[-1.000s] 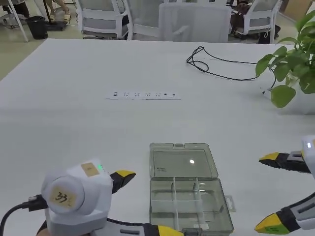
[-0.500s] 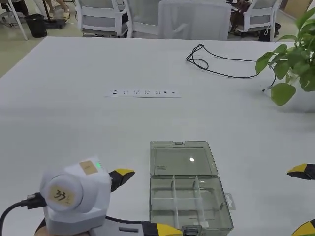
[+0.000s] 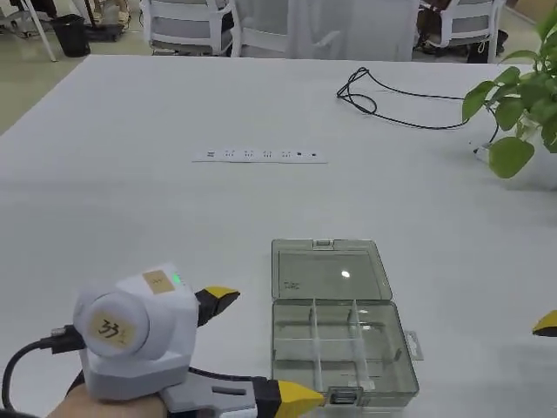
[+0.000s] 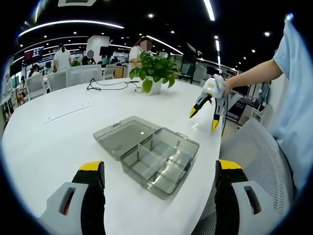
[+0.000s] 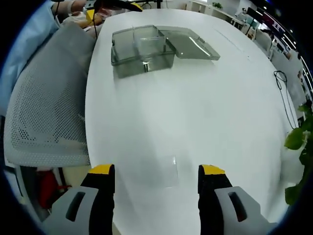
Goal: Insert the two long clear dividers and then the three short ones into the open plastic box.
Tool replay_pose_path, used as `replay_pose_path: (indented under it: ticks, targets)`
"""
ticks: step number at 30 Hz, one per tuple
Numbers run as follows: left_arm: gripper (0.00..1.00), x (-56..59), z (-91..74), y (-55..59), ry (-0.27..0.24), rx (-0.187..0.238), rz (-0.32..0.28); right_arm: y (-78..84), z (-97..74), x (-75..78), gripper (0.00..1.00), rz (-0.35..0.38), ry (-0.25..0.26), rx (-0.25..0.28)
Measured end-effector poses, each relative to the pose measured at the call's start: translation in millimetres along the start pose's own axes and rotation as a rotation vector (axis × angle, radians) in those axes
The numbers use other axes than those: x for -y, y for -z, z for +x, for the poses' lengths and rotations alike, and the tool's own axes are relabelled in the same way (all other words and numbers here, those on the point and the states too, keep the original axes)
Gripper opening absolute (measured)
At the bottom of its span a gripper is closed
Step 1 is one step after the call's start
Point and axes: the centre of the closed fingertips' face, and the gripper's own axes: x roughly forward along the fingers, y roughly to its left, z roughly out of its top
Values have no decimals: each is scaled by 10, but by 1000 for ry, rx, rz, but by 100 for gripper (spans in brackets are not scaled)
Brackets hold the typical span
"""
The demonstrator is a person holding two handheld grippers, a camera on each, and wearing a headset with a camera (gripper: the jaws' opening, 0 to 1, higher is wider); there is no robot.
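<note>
Left gripper (image 3: 259, 347) low at the near edge of the bench (image 3: 130, 200), jaws spread wide and nothing between them, with one yellow tip just beside the front left corner of the plastic box (image 3: 374, 399). The box sits open right in front of the person, its lid (image 3: 329, 272) folded back flat on the bench on the far side. Clear dividers (image 3: 313, 348) stand upright inside, two long ones running front to back with cross pieces between them, cutting the box into compartments (how many short ones are in, I can't tell through all that clear plastic). From the left gripper view, the box lies between that gripper's own jaws and a little ahead of them, touching neither. Over to the right gripper (image 5: 156, 171): jaws well apart too, gripping nothing, held out well to the side of the box over bare bench near the edge. There's a faint clear flat rectangle (image 5: 156, 172) lying on the bench in line with its open jaws; whether it's a divider I can't tell. A mesh chair (image 5: 49, 112) is tucked against the bench edge beside it. Farther back on the bench, a leafy plant (image 3: 522, 104), a looped black cable (image 3: 374, 100) and a thin strip (image 3: 261, 155) set into the surface, all well apart from the box.
</note>
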Motion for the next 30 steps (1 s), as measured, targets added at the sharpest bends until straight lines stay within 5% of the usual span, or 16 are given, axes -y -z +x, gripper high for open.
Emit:
replay_pose_path:
  ticks: [3, 13, 30]
  targets:
    - [96, -15, -14, 7, -7, 1, -4, 80, 41, 18, 62, -35, -7, -45]
    - [95, -9, -12, 31, -10, -2, -10, 121, 108, 13, 45, -54, -18, -75]
    - [95, 29, 2, 22, 2, -1, -10, 133, 96, 11, 33, -75, -6, -92]
